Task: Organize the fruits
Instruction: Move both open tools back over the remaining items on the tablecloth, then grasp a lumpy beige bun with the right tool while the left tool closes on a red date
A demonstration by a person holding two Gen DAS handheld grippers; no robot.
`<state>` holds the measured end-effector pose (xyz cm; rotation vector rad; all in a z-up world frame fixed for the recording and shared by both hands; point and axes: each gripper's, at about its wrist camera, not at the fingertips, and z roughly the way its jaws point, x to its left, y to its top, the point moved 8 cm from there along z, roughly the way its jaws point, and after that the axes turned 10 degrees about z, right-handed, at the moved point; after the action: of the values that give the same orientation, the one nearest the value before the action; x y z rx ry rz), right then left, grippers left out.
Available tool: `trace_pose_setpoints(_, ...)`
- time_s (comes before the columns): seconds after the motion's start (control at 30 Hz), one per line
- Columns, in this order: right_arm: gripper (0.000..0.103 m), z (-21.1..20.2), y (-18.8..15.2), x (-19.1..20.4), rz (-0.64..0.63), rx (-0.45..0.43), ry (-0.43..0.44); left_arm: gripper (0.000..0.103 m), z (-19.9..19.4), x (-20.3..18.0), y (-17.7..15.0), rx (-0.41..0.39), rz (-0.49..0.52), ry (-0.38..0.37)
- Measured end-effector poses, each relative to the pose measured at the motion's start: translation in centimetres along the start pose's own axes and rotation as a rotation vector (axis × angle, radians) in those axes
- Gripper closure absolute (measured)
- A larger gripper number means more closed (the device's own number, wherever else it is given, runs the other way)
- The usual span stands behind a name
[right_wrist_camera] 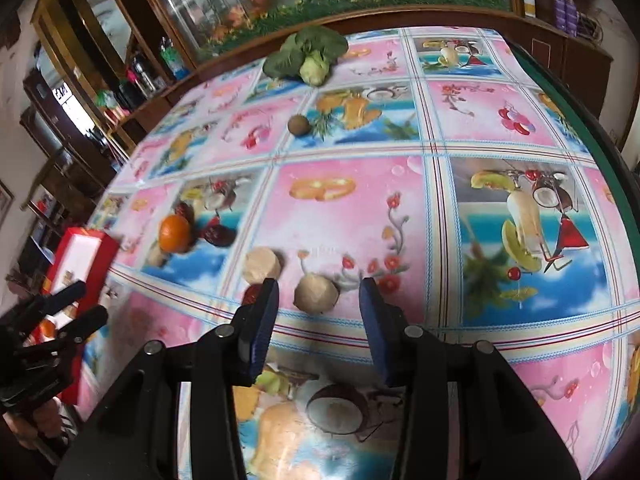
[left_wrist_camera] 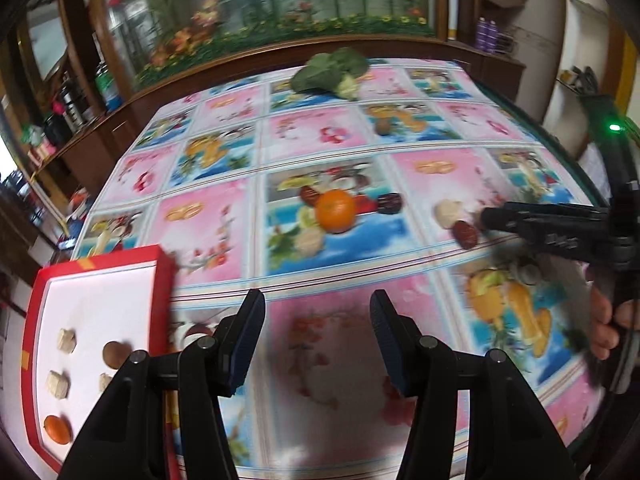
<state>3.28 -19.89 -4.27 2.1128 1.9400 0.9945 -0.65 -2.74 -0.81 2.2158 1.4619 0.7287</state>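
Orange tangerine (left_wrist_camera: 335, 211) (loose) on tablecloth (left_wrist_camera: 224, 224).

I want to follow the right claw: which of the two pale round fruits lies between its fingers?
The nearer pale fruit, right of the dark red one; the other lies farther left.

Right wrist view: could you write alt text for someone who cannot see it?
The right gripper, jaws open, points down at a pale peeled fruit on a fruit-print tablecloth. An orange, dark dates, a kiwi and greens lie beyond; a red box sits left.
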Motion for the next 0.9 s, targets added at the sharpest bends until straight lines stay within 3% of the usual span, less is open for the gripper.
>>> trace_pose_setpoints(0.2,0.065,1.2,-0.6,0.9,-0.1,-0.014,-0.092,0.048,0.1,-1.2,0.3,0.01,0.018,-0.029)
trace_pose_setpoints(0.33,0.075,1.5,-0.8,1.3,-0.183,-0.051,-0.188,0.048,0.3,-2.2,1.0,0.013,0.036,-0.045)
trace_pose_setpoints(0.4,0.078,1.5,-0.7,1.3,-0.187,-0.054,-0.195,0.048,0.5,-3.0,1.6,0.015,0.042,-0.059)
trace_pose_setpoints(0.5,0.078,1.0,0.0,0.2,-0.126,-0.062,-0.19,0.048,1.1,-4.4,2.4,0.016,0.049,-0.085)
trace_pose_setpoints(0.6,0.078,-0.8,1.4,-1.6,0.021,-0.101,-0.103,0.048,1.9,-6.0,3.0,0.019,0.046,-0.122)
trace_pose_setpoints(0.73,0.078,-2.7,2.9,-4.0,0.172,-0.167,-0.068,0.048,3.3,-8.0,3.6,0.037,0.026,-0.171)
trace_pose_setpoints(0.9,0.078,-3.8,3.3,-4.9,0.253,-0.196,-0.04,0.048,4.6,-9.7,4.2,0.037,0.021,-0.194)
